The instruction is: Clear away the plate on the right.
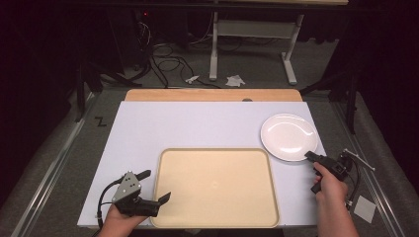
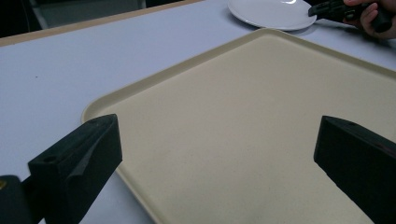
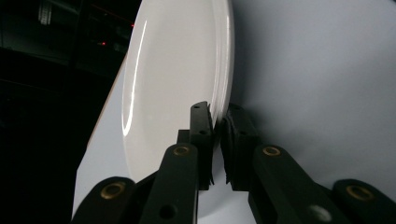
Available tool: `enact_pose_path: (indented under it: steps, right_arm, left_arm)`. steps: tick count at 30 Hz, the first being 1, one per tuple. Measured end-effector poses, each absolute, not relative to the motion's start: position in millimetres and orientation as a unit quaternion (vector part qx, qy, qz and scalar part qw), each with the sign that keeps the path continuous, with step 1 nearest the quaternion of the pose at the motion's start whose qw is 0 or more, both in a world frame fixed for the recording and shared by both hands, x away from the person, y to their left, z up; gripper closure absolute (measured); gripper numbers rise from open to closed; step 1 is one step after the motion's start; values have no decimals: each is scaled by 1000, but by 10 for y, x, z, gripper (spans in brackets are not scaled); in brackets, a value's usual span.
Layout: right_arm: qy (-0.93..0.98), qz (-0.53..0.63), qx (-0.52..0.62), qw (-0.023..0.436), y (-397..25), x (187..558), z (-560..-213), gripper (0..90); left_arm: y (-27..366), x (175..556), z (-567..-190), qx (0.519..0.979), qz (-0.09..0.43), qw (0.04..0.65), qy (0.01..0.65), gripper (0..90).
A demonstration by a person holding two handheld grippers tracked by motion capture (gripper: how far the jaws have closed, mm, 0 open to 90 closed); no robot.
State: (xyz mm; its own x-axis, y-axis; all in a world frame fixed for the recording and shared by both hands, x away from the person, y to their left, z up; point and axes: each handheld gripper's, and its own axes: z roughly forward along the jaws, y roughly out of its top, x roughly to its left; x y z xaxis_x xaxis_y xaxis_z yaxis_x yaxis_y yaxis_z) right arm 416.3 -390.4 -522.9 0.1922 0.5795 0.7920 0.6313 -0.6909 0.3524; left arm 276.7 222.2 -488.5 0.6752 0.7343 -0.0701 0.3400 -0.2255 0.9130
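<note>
A white plate lies on the white table at the right, beside a large beige tray near the front edge. My right gripper is shut on the plate's near rim; in the right gripper view the rim of the plate sits pinched where that gripper's two jaws meet. My left gripper is open at the tray's left edge. In the left gripper view this gripper has one jaw over the table and the other over the bare tray. The plate and right gripper show far off.
A wooden strip borders the table's far edge. Beyond it on the floor are cables, a white stand's legs and crumpled paper. A metal rail runs along the left side.
</note>
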Motion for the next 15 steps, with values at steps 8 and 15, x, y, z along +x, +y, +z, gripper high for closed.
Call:
enact_pose_path:
  steps: [8,15]
  right_arm:
    - [-389,-521,-759,21,-3876,4144,-5158,888]
    - [-380,-524,-762,23,-3882,4131,-5145,891]
  left_arm:
    - [2221,2766,-4884,759,193,512,353,19]
    - [2223,2766,-4880,757,194,514,354,18]
